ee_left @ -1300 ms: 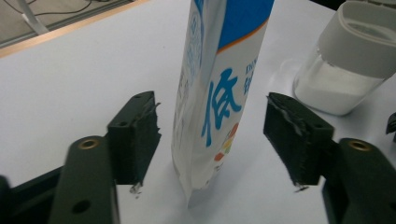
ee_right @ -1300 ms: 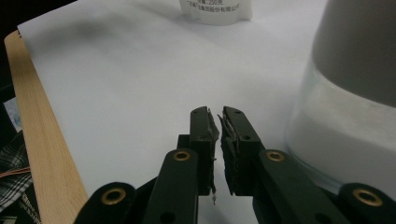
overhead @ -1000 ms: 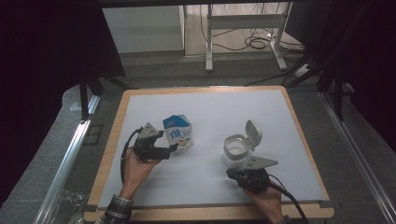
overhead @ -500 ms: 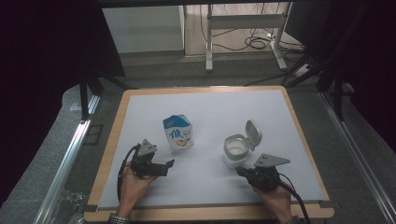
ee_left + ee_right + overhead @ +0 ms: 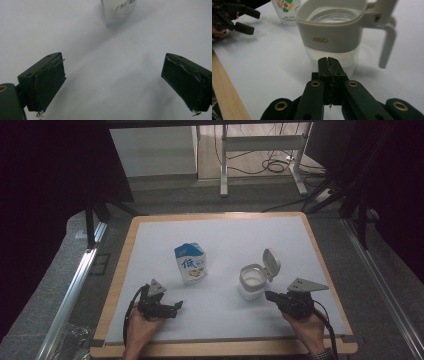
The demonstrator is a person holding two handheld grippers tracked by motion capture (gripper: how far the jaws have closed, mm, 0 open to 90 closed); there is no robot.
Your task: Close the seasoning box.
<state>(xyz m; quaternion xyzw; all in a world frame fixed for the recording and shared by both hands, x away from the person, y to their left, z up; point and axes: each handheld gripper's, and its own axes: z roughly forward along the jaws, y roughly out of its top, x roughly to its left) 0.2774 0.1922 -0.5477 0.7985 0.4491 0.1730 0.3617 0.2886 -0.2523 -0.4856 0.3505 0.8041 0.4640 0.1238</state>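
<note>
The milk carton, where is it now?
In the high view, the milk carton stands upright left of centre on the white mat, beyond the left gripper and left of the jug.

One milk carton (image 5: 190, 263) stands ahead of the left hand-held gripper (image 5: 172, 307), well apart from it. One white jug (image 5: 254, 279) with its lid flipped up stands just ahead of the right hand-held gripper (image 5: 269, 295). That makes two hand-held grippers, each in one of the person's two hands, and one desk (image 5: 225, 232) beneath them.
</note>
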